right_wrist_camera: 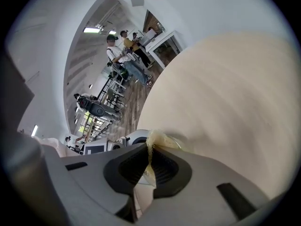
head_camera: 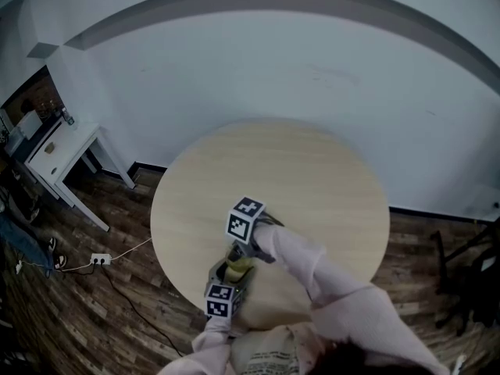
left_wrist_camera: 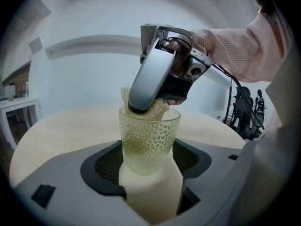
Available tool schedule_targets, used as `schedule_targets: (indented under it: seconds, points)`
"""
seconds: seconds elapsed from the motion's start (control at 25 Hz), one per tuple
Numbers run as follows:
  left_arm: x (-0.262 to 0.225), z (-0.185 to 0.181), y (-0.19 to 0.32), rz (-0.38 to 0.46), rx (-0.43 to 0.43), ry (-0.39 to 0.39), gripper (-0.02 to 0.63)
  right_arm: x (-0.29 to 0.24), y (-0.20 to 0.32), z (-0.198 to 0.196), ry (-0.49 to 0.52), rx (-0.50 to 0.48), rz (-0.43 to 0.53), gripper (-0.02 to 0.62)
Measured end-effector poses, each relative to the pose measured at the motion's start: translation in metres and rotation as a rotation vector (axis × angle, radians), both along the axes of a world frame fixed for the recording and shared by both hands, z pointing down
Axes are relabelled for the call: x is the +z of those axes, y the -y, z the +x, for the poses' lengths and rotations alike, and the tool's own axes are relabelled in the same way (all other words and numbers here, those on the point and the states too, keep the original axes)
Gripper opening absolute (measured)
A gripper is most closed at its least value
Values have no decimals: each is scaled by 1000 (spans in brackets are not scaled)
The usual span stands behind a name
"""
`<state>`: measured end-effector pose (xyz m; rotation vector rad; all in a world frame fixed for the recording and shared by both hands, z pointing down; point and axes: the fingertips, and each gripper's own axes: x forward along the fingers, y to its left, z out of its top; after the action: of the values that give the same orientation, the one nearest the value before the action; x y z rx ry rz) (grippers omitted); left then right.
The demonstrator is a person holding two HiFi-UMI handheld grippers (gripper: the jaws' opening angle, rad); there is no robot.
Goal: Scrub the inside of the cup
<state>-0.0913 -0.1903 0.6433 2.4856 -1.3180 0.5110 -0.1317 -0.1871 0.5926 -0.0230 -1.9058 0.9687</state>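
Round and pale, the wooden table [head_camera: 312,170] stands on a dark plank floor [head_camera: 117,303] in front of a white wall [head_camera: 273,76]. Over the table's near edge, the cup [left_wrist_camera: 149,140], a translucent yellow-green vessel with a dimpled wall, sits mouth up between the jaws of the left gripper [left_wrist_camera: 149,154]. Both dark pads bear on its sides, so this gripper is clamped on the cup. A pale mesh scrubbing cloth [left_wrist_camera: 162,111] fills the cup's mouth and rises above the rim. The right gripper [left_wrist_camera: 155,102] slants down from above with its tip at the rim. In the right gripper view its jaws are nearly together and pinch the cloth between them. Pink sleeves [head_camera: 312,268] cover the arms behind the grippers. A small white side table [head_camera: 58,158] stands well apart at the left, beside the wall.
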Motion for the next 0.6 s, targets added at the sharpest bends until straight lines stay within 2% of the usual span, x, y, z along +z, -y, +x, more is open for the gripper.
schedule_targets:
  seconds: [0.24, 0.6]
  points:
    - [-1, 0, 3, 3, 3, 10, 324, -2, 7, 3, 9, 66, -14, 28]
    - [2, 5, 1, -3, 9, 13, 322, -7, 4, 14, 15, 5, 33, 28]
